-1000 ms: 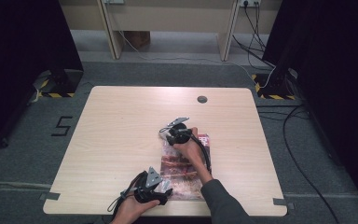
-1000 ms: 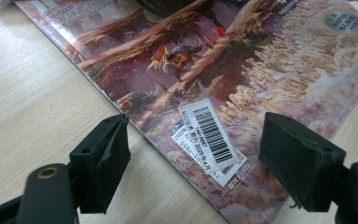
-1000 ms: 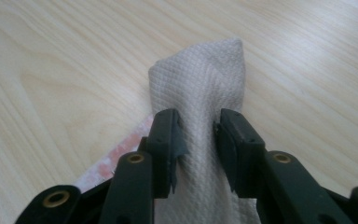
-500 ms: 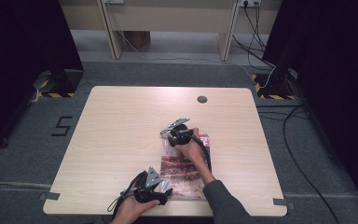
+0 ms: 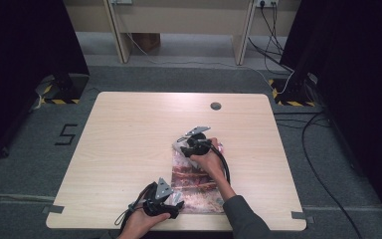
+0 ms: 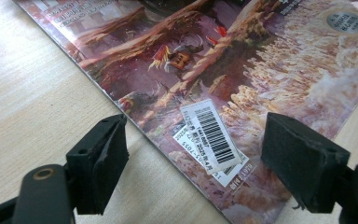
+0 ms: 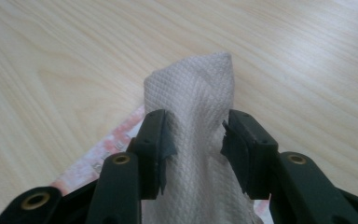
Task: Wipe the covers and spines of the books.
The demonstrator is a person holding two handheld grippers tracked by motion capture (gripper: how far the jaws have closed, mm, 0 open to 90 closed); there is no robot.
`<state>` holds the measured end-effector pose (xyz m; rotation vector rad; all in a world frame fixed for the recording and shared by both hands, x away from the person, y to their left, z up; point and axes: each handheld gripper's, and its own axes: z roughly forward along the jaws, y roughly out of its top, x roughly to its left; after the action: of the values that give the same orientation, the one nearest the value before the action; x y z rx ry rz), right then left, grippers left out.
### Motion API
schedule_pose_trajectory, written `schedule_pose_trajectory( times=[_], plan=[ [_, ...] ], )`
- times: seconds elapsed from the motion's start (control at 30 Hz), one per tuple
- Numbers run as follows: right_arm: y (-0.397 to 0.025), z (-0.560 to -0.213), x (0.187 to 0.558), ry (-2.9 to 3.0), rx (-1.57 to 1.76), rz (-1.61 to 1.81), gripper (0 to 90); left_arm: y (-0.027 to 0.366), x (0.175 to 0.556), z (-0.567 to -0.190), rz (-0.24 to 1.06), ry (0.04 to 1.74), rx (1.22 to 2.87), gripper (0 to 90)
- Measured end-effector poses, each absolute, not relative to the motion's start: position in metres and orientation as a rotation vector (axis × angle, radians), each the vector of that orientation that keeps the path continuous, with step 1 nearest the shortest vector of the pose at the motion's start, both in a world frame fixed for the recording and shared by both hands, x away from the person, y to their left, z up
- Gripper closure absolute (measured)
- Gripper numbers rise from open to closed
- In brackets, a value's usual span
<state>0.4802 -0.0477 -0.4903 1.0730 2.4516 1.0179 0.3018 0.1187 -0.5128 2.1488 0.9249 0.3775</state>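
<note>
Wiping a glossy magazine cover [image 5: 196, 181] that lies flat near the front edge of the worktop [image 5: 129, 139]. Right tongs [image 7: 193, 135] pinched on a folded paper towel [image 7: 191, 93], pressed down at the cover's far corner. Left tongs [image 6: 193, 154] spread wide over the near corner by the barcode sticker [image 6: 212, 135], gripping nothing, probably bracing. Next, likely: dragging the towel back across the cover, steady pressure, magazine kept from sliding.

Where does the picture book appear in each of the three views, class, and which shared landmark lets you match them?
High view: picture book lies lower middle, between both hands.
Left gripper view: fills the upper right, barcode corner between open jaws.
Right gripper view: pink corner at lower left.
Shared landmark: the wooden table.
</note>
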Motion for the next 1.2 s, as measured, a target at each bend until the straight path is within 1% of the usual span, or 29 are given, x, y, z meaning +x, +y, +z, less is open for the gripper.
schedule_pose_trajectory(
  times=[0.07,0.27,0.53,0.77,0.97,1.2],
  plan=[
    [-0.049,-0.493,0.482,2.474,1.054,0.988,63.0,0.119,0.302,-0.513,0.377,0.925,2.149,21.5],
    [-0.048,-0.497,0.480,2.490,1.041,0.991,69.4,0.119,0.302,-0.513,0.379,0.925,2.149,21.5],
    [-0.033,-0.498,0.460,2.554,0.911,0.993,68.5,0.119,0.302,-0.513,0.378,0.926,2.148,21.3],
    [-0.037,-0.497,0.469,2.520,0.938,0.945,67.4,0.119,0.302,-0.513,0.367,0.932,2.145,21.2],
    [-0.055,-0.496,0.479,2.468,1.030,0.920,67.5,0.118,0.302,-0.512,0.381,0.931,2.152,21.5],
    [-0.034,-0.497,0.464,2.511,0.918,0.915,67.0,0.125,0.304,-0.509,0.333,0.940,2.170,19.8]
  ],
)
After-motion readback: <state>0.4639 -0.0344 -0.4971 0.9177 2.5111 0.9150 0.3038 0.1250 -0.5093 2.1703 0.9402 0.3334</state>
